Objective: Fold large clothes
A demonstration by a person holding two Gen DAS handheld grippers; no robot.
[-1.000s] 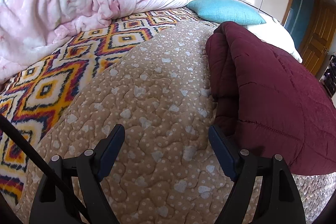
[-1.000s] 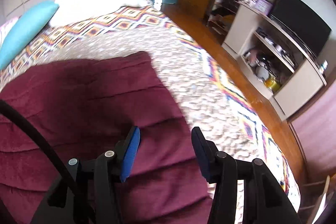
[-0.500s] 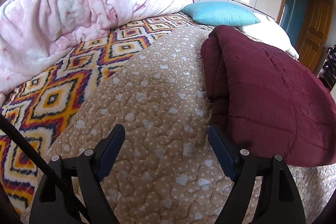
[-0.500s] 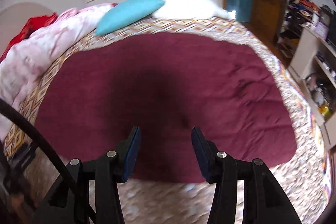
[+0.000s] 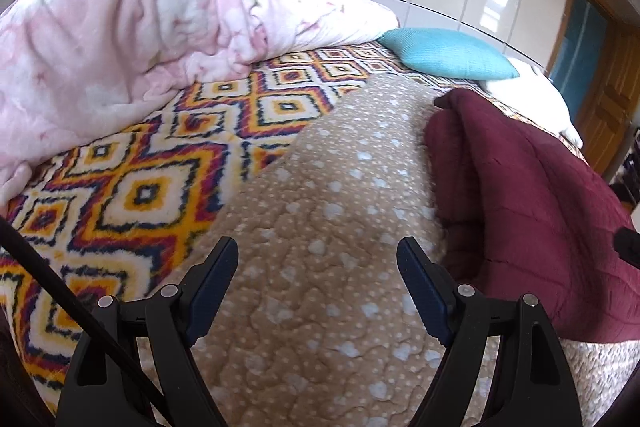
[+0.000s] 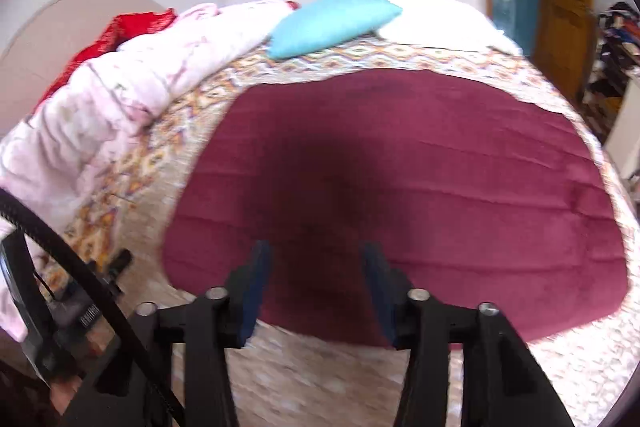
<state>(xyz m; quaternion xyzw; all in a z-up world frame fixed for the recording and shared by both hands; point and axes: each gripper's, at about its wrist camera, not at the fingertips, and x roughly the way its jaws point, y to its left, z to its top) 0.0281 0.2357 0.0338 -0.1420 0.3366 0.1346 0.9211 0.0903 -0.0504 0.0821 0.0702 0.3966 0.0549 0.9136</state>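
- Far left on the bed, a pink blanket (image 5: 120,47) lies heaped over the diamond-patterned cover (image 5: 152,187); it sits well apart from the work and needs no touching.
- The left tongs (image 5: 316,279) hang spread and empty over the tan quilted spread (image 5: 340,227); I judge they should come down on the near left corner of the garment rather than this quilt.
- The maroon padded garment (image 6: 400,179) lies mostly flat in the middle of the bed on the tan quilt, its left edge already doubled into a thick roll (image 5: 452,155); a thin pinch will likely slip, so bite deep through both layers.
- The right tongs (image 6: 316,287) hover spread and empty at the garment's near edge; grip both corners level, lift together, and carry toward the teal pillow (image 6: 332,23) so edges meet squarely.
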